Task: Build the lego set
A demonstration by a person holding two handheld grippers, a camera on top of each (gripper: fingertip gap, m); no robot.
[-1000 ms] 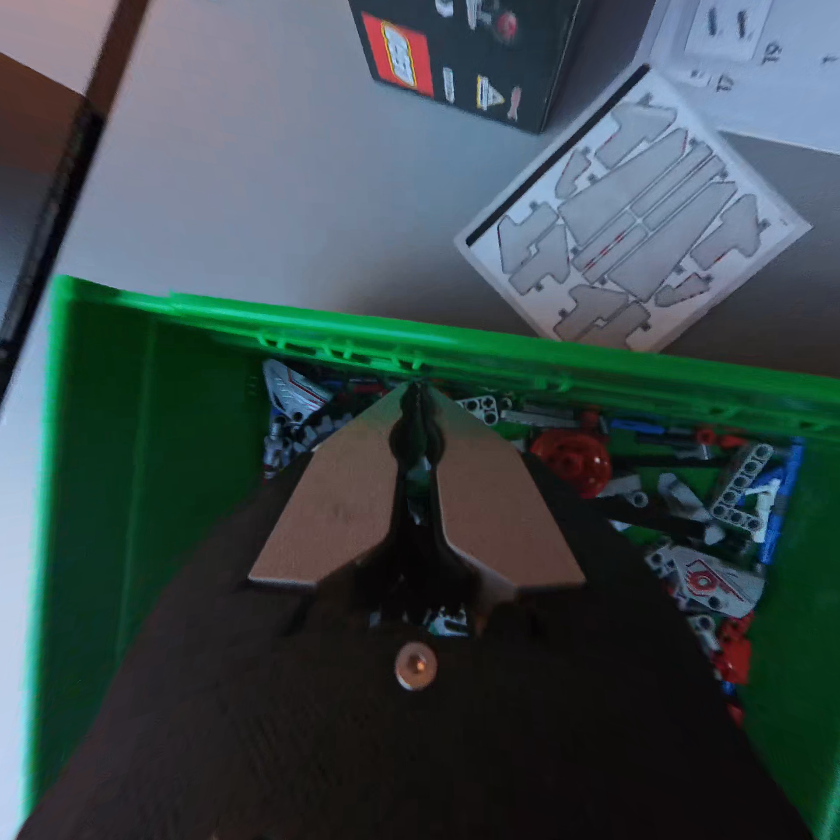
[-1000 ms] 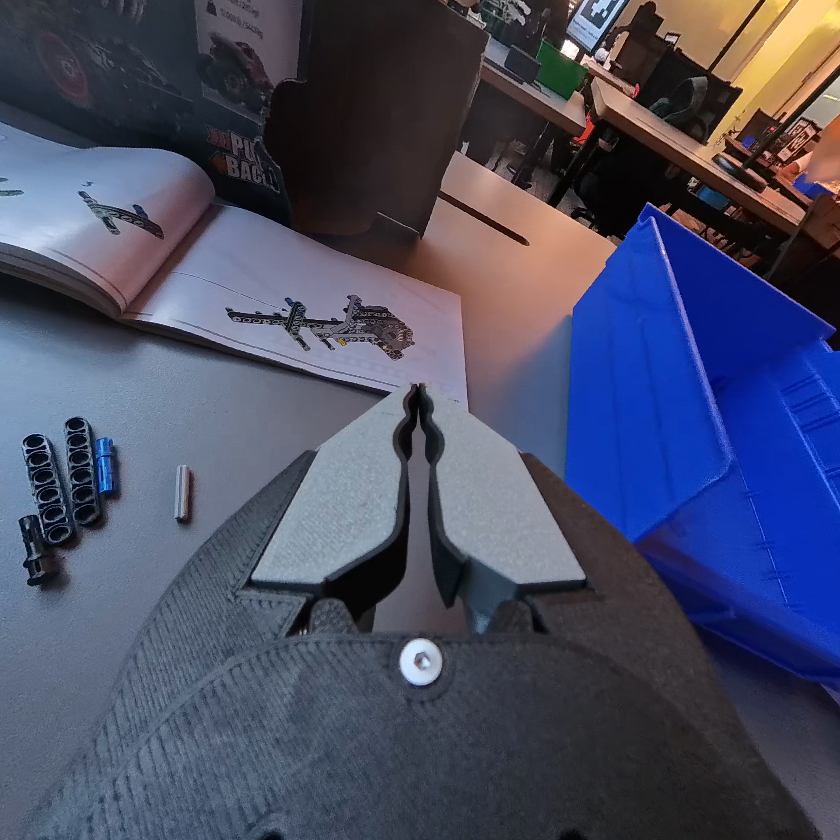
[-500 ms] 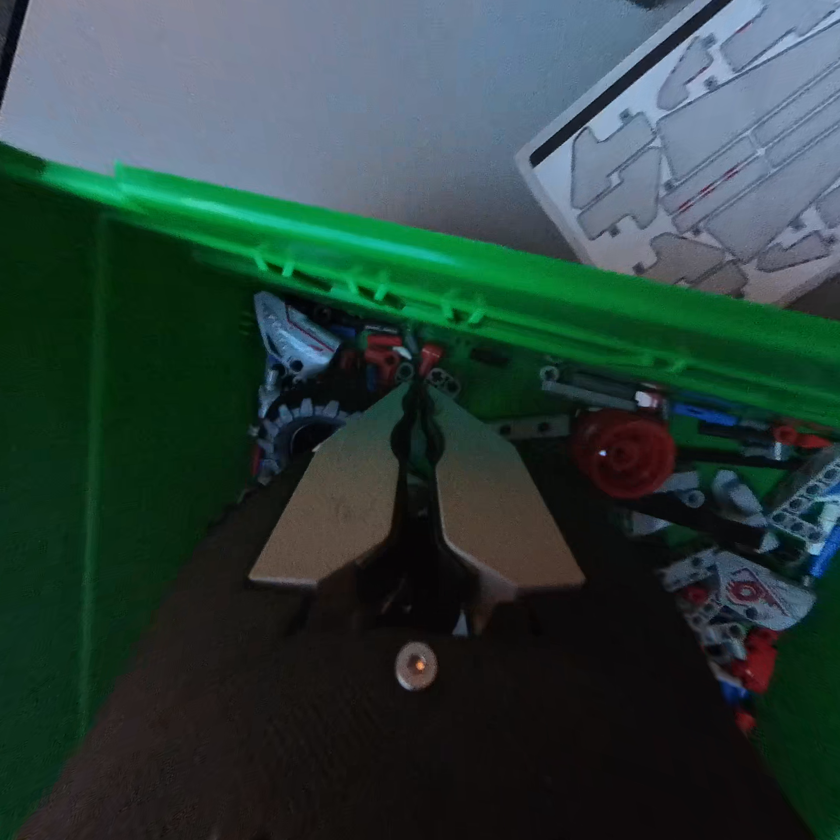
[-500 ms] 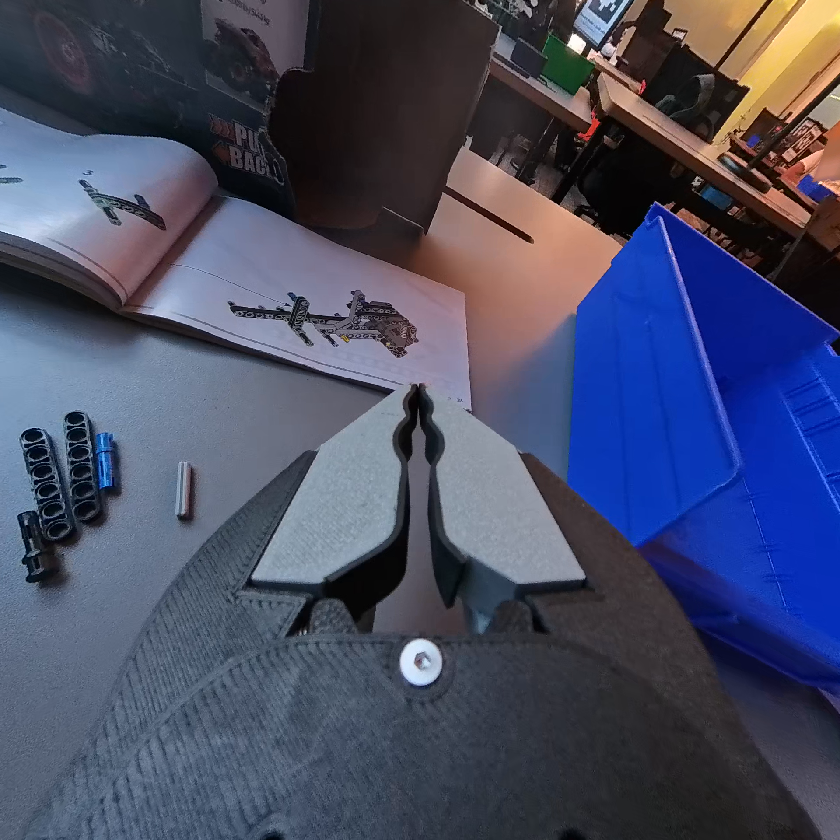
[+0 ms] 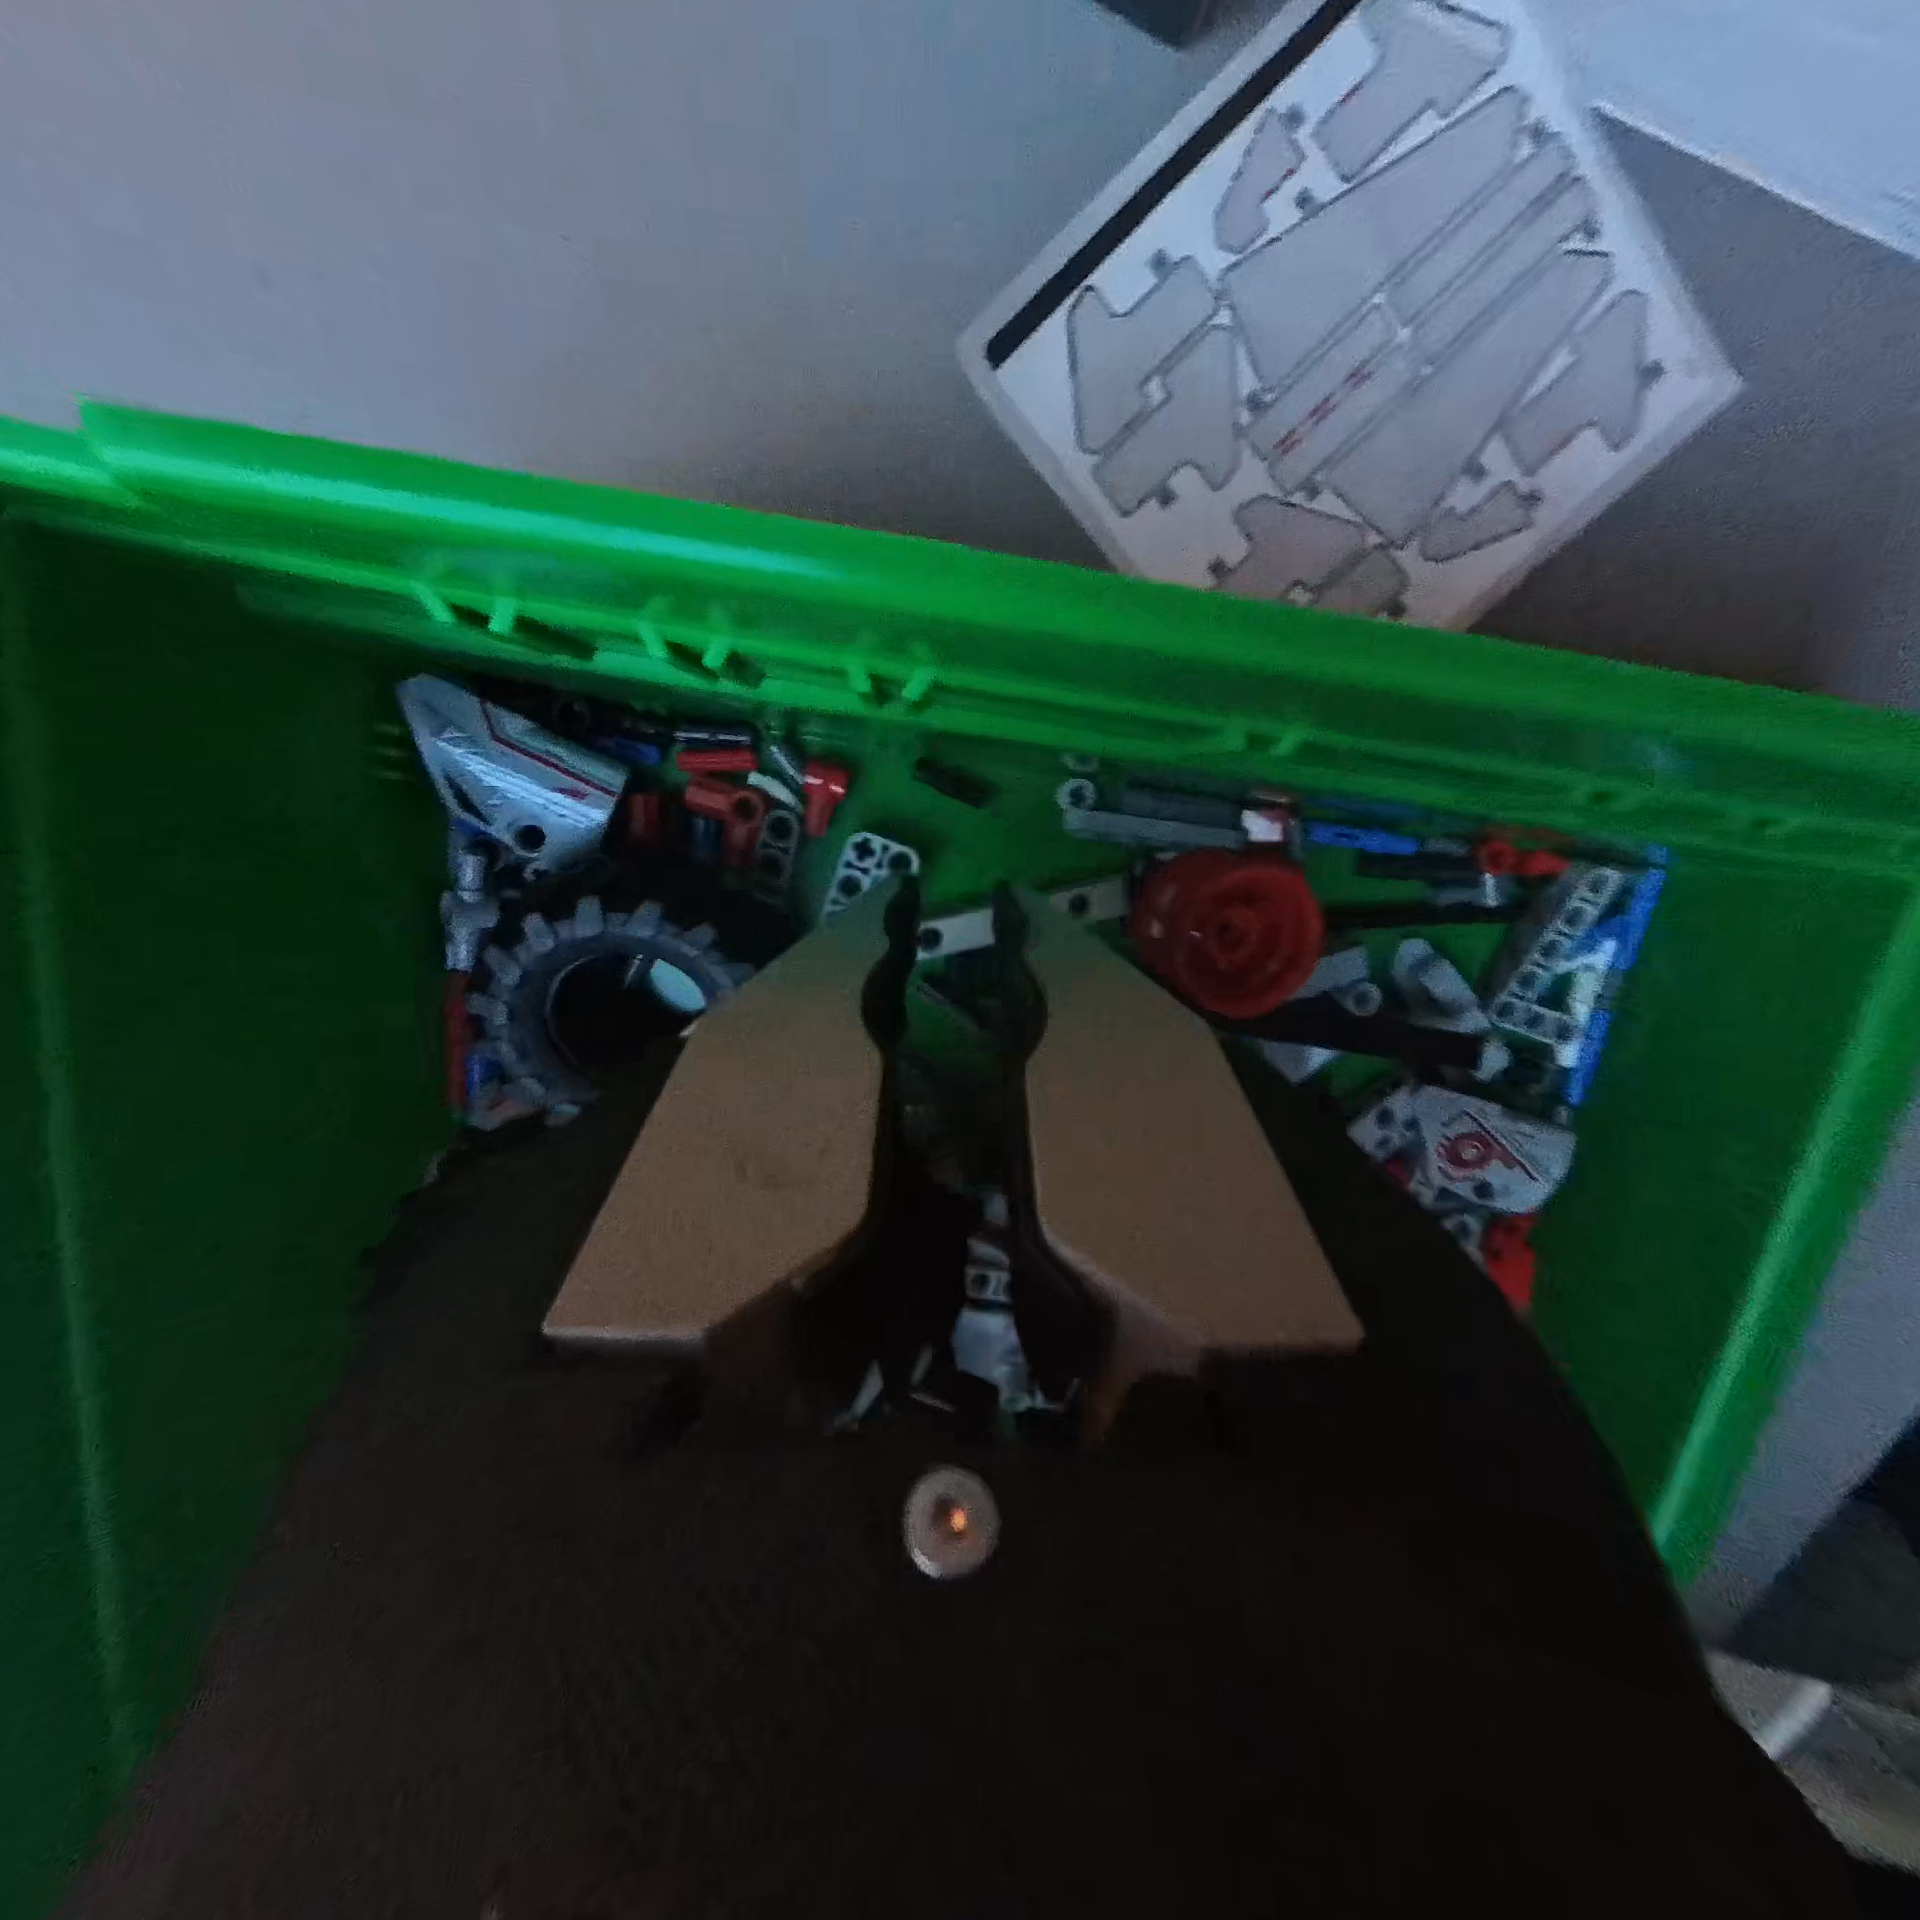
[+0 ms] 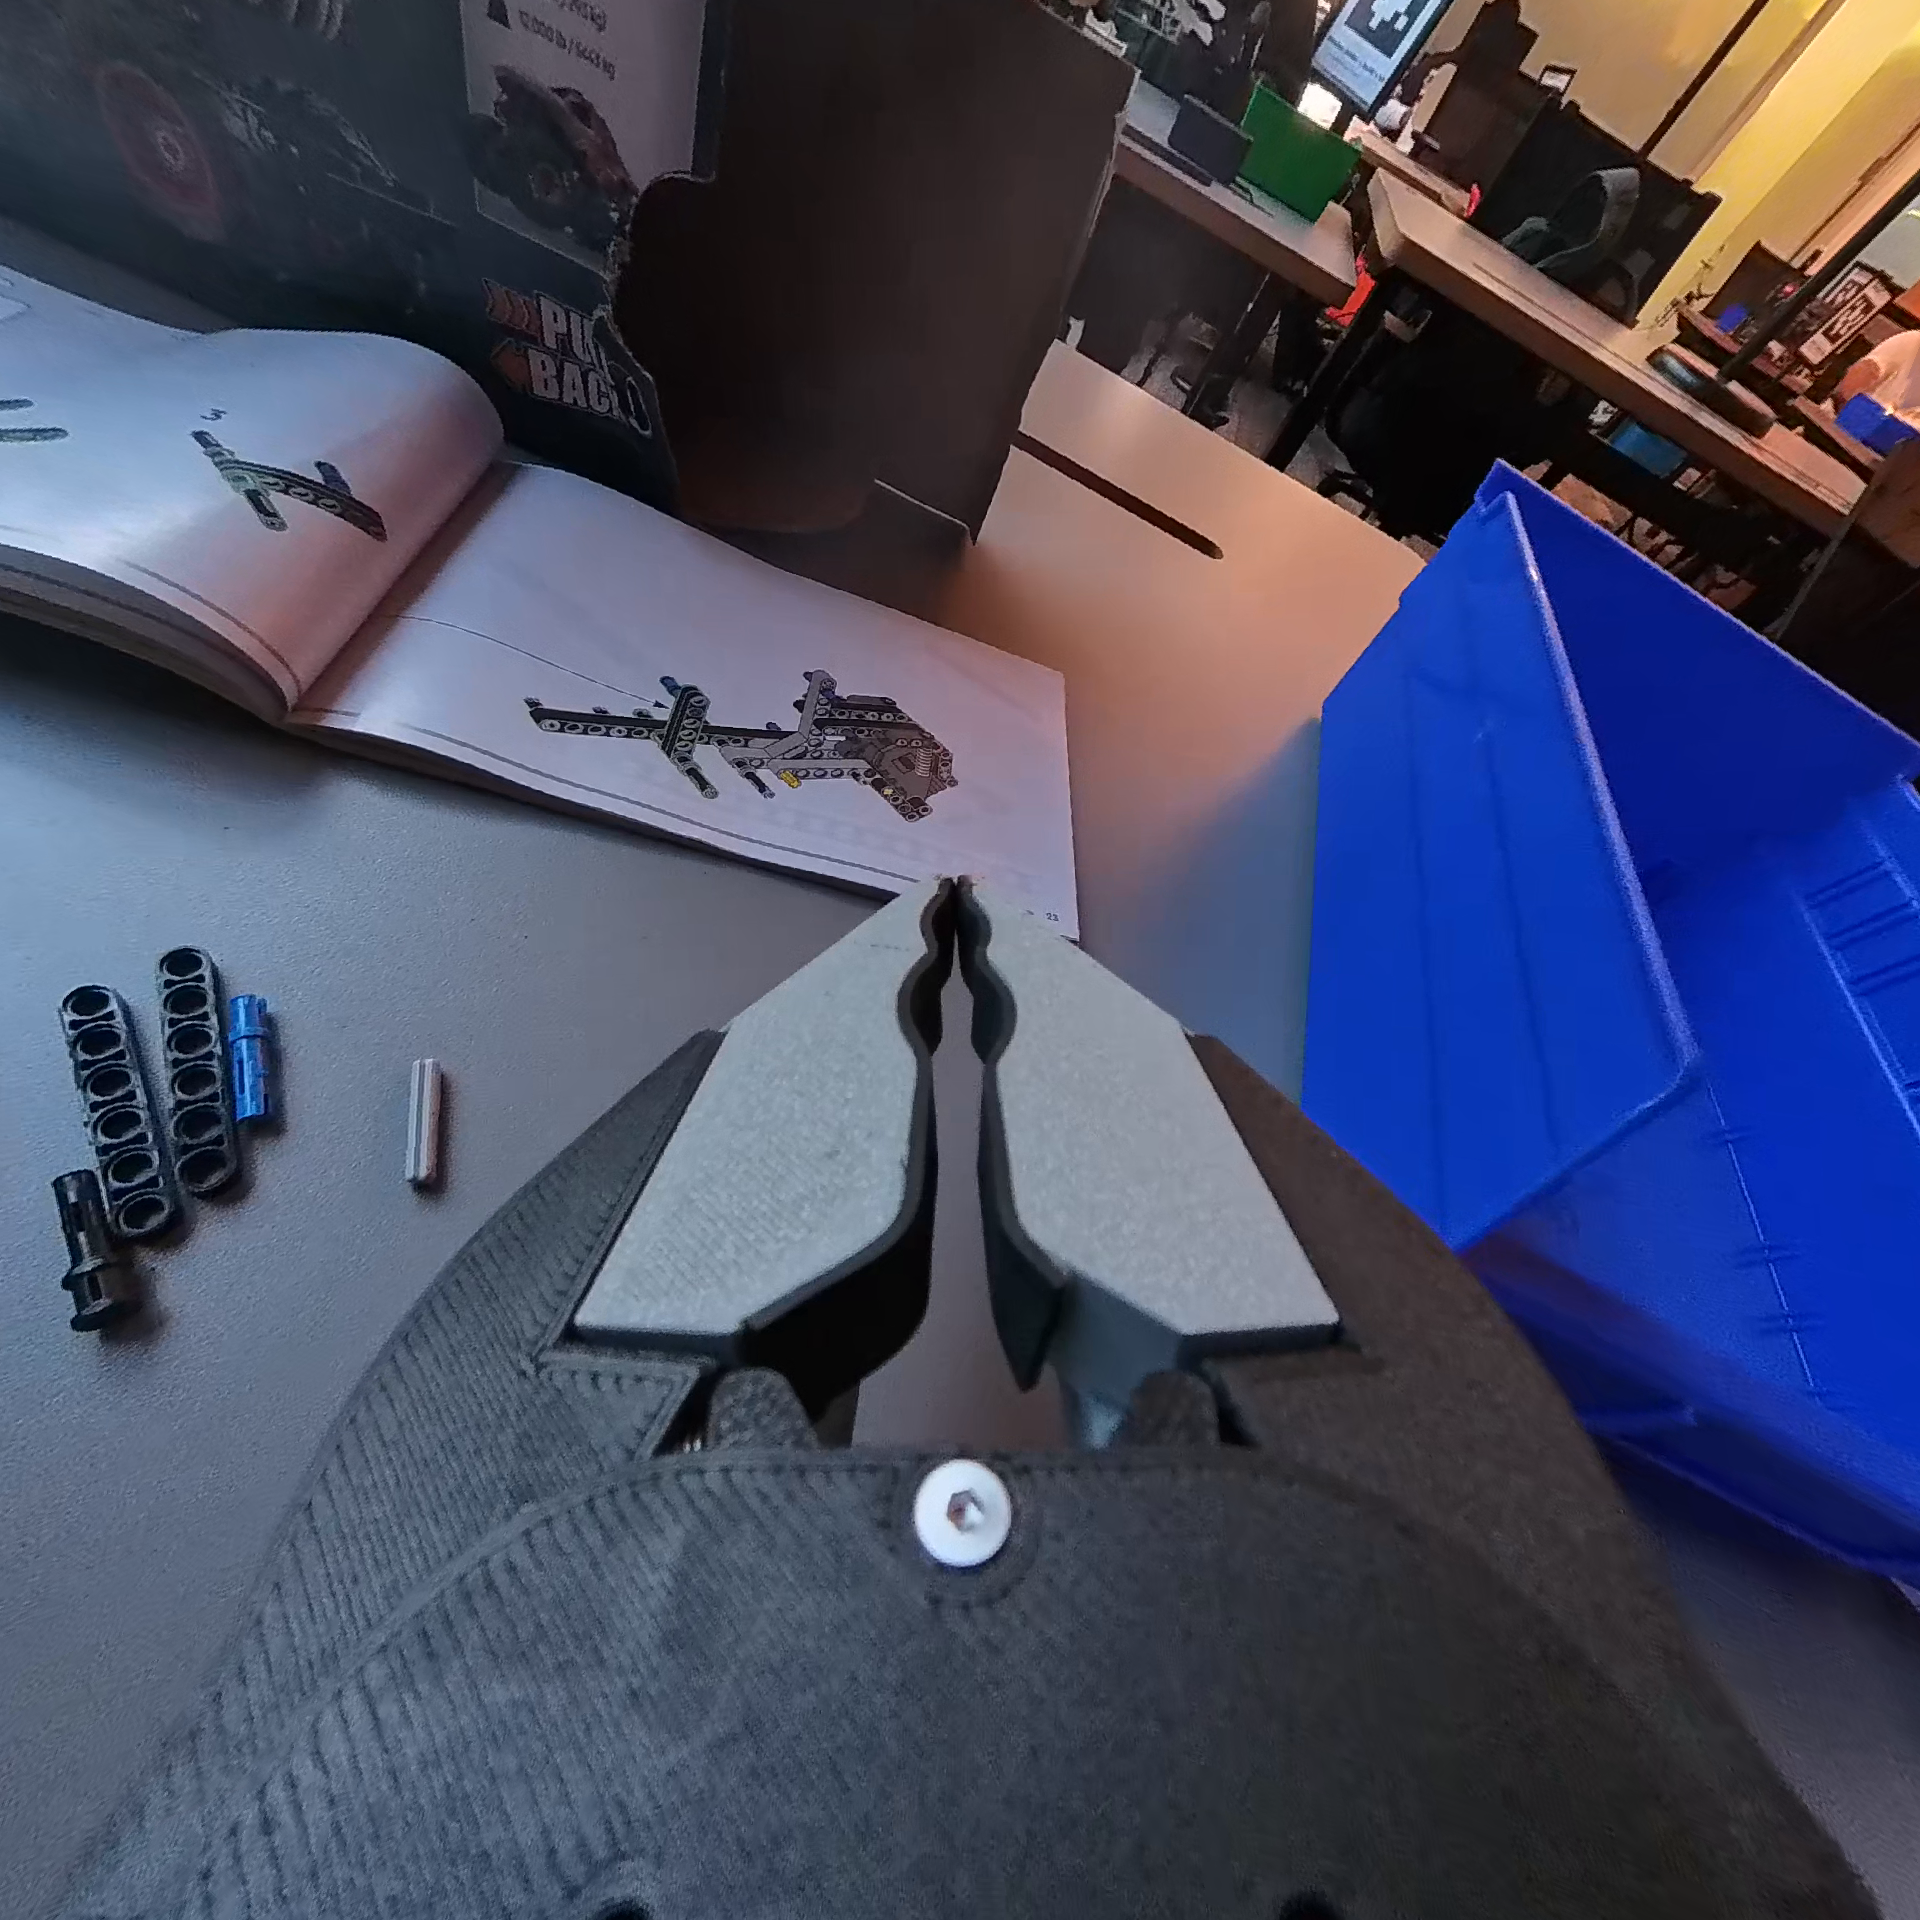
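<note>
1. Left wrist view: the left gripper (image 5: 951,909) hangs narrowly parted inside the green bin (image 5: 935,644), over loose lego (image 5: 727,821), apparently empty; a red wheel (image 5: 1228,932) lies right of its tips.
2. Right wrist view: the right gripper (image 6: 956,891) is closed and empty, above the table (image 6: 571,987); left of it lie two black beams (image 6: 156,1086), a blue pin (image 6: 252,1055) and a grey axle (image 6: 424,1120).
</note>
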